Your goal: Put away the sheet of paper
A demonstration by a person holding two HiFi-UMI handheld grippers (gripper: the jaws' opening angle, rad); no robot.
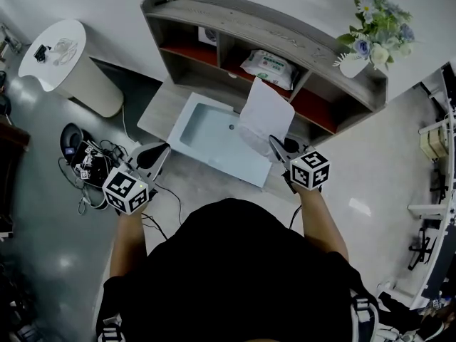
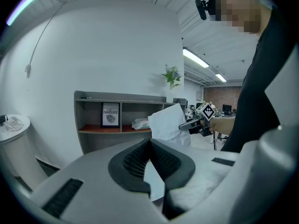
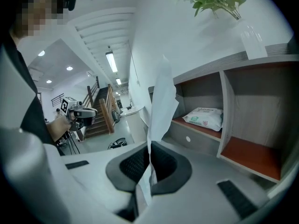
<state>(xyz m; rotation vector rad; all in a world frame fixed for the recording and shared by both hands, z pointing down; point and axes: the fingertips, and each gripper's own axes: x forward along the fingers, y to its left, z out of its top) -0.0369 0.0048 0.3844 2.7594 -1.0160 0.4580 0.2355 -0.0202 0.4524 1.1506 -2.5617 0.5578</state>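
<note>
The right tool (image 1: pixel 276 144) is clamped on the sheet of paper (image 1: pixel 265 116). In the right gripper view the two pads are closed on the lower edge of the sheet (image 3: pixel 161 106), which passes between them and stands up from the tips toward 12 o'clock, slightly curled. In the head view the sheet extends from the right tool toward 11 o'clock. It is held in the air over the far right end of the pale blue tray (image 1: pixel 214 137) on the desk (image 1: pixel 160 109), in front of the grey shelf unit (image 1: pixel 263 30). The pack of wipes (image 1: pixel 269 68) lies in a shelf compartment just beyond the sheet's upper edge; in the right gripper view it sits at 3 o'clock of the sheet. The left tool (image 1: pixel 164 148) is at 9 o'clock of the right tool, well apart from the sheet, at the near left corner of the tray. Its jaws are together at the tips in the left gripper view. That view shows the sheet (image 2: pixel 166 120) at 1 o'clock, with the right tool (image 2: pixel 183 126) on its right edge.
</note>
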